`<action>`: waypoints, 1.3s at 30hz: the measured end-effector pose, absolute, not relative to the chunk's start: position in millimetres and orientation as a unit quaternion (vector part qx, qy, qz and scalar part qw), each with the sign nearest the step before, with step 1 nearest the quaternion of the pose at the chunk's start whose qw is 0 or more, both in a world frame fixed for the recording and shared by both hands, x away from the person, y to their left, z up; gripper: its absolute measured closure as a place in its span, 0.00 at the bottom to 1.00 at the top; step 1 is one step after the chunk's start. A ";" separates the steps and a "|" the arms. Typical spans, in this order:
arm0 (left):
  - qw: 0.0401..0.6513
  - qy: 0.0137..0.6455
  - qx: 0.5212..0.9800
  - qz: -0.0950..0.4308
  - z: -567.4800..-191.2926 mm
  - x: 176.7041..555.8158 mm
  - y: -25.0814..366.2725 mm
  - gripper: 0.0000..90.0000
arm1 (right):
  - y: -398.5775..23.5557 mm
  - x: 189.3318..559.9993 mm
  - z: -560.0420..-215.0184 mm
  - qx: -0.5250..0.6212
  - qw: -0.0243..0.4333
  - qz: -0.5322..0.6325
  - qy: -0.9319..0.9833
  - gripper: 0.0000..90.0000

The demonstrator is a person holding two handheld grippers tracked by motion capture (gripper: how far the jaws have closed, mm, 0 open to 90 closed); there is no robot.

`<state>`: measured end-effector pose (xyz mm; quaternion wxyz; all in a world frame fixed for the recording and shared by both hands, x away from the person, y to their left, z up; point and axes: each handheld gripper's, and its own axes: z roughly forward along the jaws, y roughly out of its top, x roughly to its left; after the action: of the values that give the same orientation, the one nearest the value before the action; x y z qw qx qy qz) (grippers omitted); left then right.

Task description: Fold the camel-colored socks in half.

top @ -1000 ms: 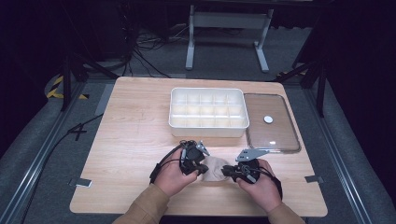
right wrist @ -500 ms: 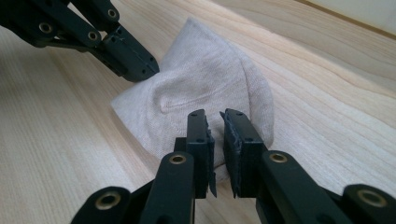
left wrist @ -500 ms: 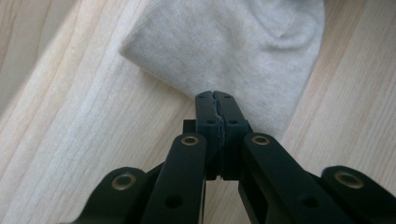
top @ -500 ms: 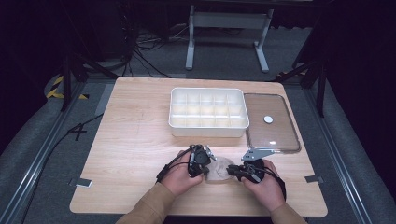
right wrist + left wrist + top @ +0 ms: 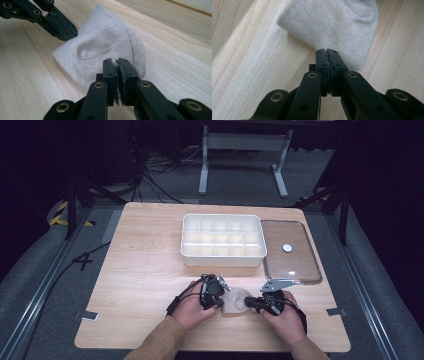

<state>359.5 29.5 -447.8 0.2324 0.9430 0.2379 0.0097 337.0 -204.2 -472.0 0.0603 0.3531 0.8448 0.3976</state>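
Right gripper view: soft beige knit cloth, folded.

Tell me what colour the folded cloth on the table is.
Light beige, a fine knit; the cloth shows best in the right gripper view.

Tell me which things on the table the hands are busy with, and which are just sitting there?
Busy with:
- beige folded cloth
- left gripper, shut at one edge of the cloth
- right gripper, shut at the opposite edge

Just sitting there:
- white divided tray
- clear lid beside the tray
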 end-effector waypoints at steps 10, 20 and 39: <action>0.236 0.243 0.941 0.010 -446.2 359.8 32.1 0.96 | -211.0 342.5 -473.5 0.355 0.046 0.403 0.842 0.99; 0.239 0.252 0.938 0.008 -443.6 364.0 39.1 0.94 | -206.8 338.3 -447.1 0.340 0.076 0.414 0.841 0.96; 0.246 0.267 0.932 0.018 -441.7 359.1 52.6 0.94 | -160.0 346.9 -470.6 0.292 0.076 0.387 0.871 0.96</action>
<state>359.1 52.6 -441.7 0.2457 0.9315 0.2675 0.0182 346.9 -160.0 -470.6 0.0760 0.2917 0.8714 0.3871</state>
